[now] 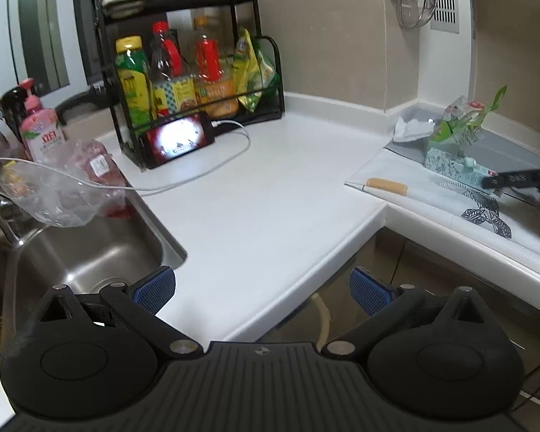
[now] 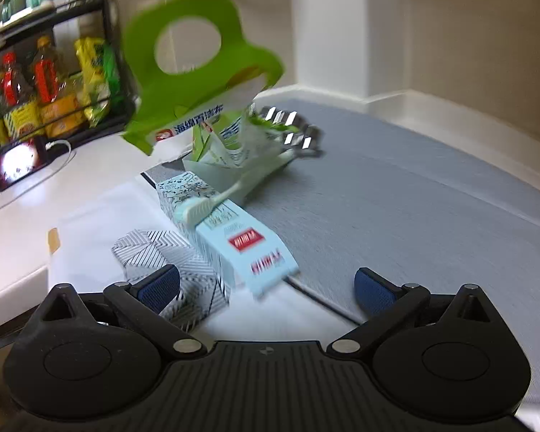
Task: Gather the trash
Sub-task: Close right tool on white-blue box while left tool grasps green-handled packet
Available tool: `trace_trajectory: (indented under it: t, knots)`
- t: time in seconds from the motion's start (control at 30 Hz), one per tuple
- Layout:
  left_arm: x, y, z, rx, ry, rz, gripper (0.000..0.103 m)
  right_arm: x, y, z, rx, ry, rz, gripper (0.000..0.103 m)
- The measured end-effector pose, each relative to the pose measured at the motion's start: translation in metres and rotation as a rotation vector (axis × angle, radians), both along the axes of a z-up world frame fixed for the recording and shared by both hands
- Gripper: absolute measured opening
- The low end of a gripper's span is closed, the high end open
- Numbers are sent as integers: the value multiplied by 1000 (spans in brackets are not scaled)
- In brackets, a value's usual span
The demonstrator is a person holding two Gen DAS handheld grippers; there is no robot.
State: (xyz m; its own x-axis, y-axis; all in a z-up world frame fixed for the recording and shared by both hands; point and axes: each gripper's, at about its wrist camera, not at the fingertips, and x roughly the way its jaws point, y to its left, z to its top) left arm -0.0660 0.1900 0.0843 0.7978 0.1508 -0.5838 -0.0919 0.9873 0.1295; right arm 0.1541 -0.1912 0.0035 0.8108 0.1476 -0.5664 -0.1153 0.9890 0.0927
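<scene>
The trash lies in a heap on a grey mat (image 2: pixel 414 198): a light blue carton (image 2: pixel 241 248), a pale toothbrush (image 2: pixel 205 205) lying across it, a torn green package (image 2: pixel 194 72) and a foil blister pack (image 2: pixel 291 129). My right gripper (image 2: pixel 266 288) is open, and the carton's near end lies between its fingers. The left wrist view shows the same heap far right, with the green package (image 1: pixel 460 126), the carton (image 1: pixel 457 167) and a crumpled tissue (image 1: pixel 412 129). My left gripper (image 1: pixel 262 289) is open and holds nothing, over the counter's front edge.
A steel sink (image 1: pixel 82 252) is at the left, with a clear plastic bag (image 1: pixel 64 183) on its rim. A black rack of bottles (image 1: pixel 183 82) stands behind a lit phone (image 1: pixel 180 140) and its cable. A patterned white sheet (image 2: pixel 154 252) lies under the carton.
</scene>
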Motion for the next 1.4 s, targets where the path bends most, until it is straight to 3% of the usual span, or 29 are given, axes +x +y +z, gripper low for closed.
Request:
trace_trajectory:
  t: [0.13, 0.17, 0.2, 0.23, 0.27, 0.37, 0.57, 0.7, 0.83, 0.9, 0.97, 1.37, 1.4]
  knots:
    - [13, -13, 8, 25, -21, -21, 103, 37, 11, -7, -3, 28, 23, 103]
    - [15, -17, 11, 31, -32, -28, 103, 43, 14, -10, -10, 27, 28, 99]
    - [20, -22, 15, 35, -47, -38, 103, 45, 19, -10, -37, 20, 32, 93]
    - [24, -27, 17, 35, -59, -47, 103, 45, 23, -8, -54, 3, 42, 72]
    - [28, -32, 20, 31, -71, -57, 103, 42, 26, -6, -52, -15, 69, 58]
    - [44, -52, 24, -3, -103, -101, 103, 20, 36, -4, -101, -32, 85, 41]
    - [88, -113, 32, -74, -162, -237, 103, -43, 14, -1, -102, -19, 85, 41]
    - [120, -167, 36, -78, -195, -374, 103, -66, -16, -3, -87, -25, 51, 41]
    - [156, -222, 31, -18, -203, -463, 103, -63, -50, -6, 82, -22, -6, 43]
    - [174, -242, 27, -7, -203, -484, 103, -61, -52, -5, 76, -20, -58, 51]
    - [193, -259, 23, -11, -191, -506, 103, -62, -45, -6, 25, -34, -64, 66]
    - [307, -319, -3, 8, -39, -498, 103, -49, -45, -8, 52, -14, -76, 84]
    - [312, -320, -4, 8, -23, -485, 97, -48, -45, -8, 61, -14, -76, 85]
